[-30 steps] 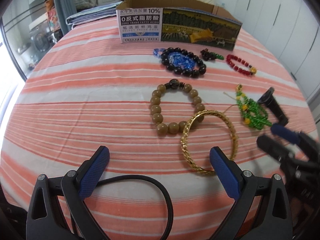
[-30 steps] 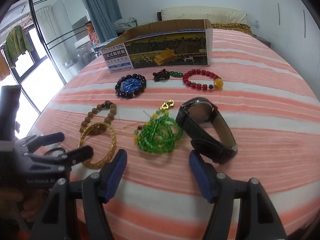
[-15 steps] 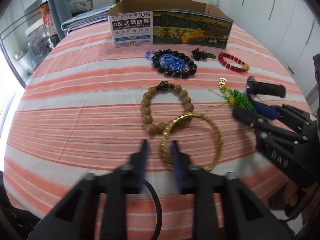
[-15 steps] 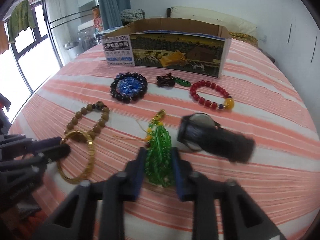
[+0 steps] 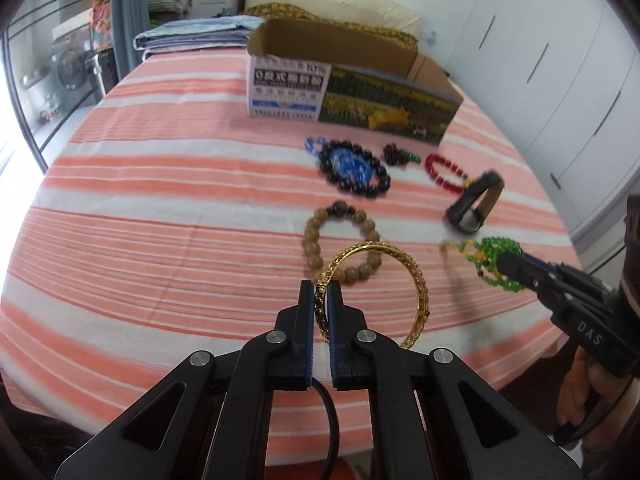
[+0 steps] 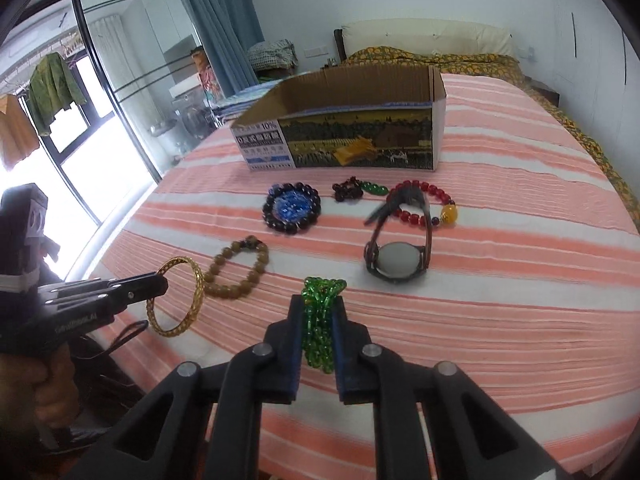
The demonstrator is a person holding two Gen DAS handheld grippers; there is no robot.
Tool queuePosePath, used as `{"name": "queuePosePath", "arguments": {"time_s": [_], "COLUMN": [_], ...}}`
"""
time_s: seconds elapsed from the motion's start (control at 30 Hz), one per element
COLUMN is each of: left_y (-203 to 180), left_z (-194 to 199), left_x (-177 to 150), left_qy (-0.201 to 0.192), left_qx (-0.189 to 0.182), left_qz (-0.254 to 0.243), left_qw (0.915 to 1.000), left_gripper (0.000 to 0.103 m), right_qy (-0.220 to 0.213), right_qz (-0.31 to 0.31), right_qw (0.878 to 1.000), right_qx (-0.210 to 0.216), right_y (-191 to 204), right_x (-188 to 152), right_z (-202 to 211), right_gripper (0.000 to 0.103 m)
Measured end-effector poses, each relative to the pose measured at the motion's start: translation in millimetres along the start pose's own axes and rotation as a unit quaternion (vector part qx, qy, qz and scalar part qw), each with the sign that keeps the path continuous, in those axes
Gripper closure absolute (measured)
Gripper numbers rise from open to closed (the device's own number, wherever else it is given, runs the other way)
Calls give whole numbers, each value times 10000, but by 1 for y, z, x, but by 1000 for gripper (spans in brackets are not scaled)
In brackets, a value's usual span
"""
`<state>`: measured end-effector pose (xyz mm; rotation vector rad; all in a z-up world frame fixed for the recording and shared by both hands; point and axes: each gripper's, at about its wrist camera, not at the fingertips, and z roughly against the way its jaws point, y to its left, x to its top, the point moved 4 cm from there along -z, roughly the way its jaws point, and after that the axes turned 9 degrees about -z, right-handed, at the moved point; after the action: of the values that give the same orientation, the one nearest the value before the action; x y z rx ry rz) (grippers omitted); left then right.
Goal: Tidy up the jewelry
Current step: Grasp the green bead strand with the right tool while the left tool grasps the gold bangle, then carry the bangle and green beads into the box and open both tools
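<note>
My left gripper point(image 5: 320, 292) is shut on the gold bangle point(image 5: 416, 280), held just above the striped cloth; the bangle also shows in the right wrist view point(image 6: 196, 280). My right gripper point(image 6: 318, 304) is shut on the green bead strand point(image 6: 318, 336), which also shows in the left wrist view point(image 5: 488, 252). A tan bead bracelet point(image 5: 316, 236), a black watch point(image 6: 396, 264), a dark bead bracelet around a blue piece point(image 6: 292, 208), a red bead bracelet point(image 6: 432, 208) and a small dark-and-green piece point(image 6: 358, 190) lie on the cloth. An open cardboard box point(image 6: 352, 144) stands behind them.
The table point(image 5: 160, 208) has an orange and white striped cloth and curves away at both sides. A bed with pillows point(image 6: 432, 52) lies behind the box. Windows and a curtain point(image 6: 216, 20) are at the left.
Both grippers closed: the left on the gold bangle, the right on the green bead strand. Both items now sit raised in the jaws. The watch has tipped and shifted away.
</note>
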<state>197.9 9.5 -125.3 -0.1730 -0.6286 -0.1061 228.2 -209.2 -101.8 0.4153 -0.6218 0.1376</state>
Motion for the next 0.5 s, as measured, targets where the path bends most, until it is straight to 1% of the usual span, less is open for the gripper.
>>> {"name": "queuePosePath", "arguments": {"time_s": [0.23,0.5], "left_y": [16,23], "left_z": [19,28], "left_x": [13,30], "left_qy": [-154,-249], "left_qx": [-76,2], "left_qz": [198,101], "left_qw": [9997,9996], "left_gripper": [99,99], "right_qy": [-186,-307], "right_qz": [80,107], "right_qw": [9998,9993], "right_qx": [59,192], "right_y": [9,18], "right_x": [8,22], "right_z": [22,35], "right_gripper": [90,90]}}
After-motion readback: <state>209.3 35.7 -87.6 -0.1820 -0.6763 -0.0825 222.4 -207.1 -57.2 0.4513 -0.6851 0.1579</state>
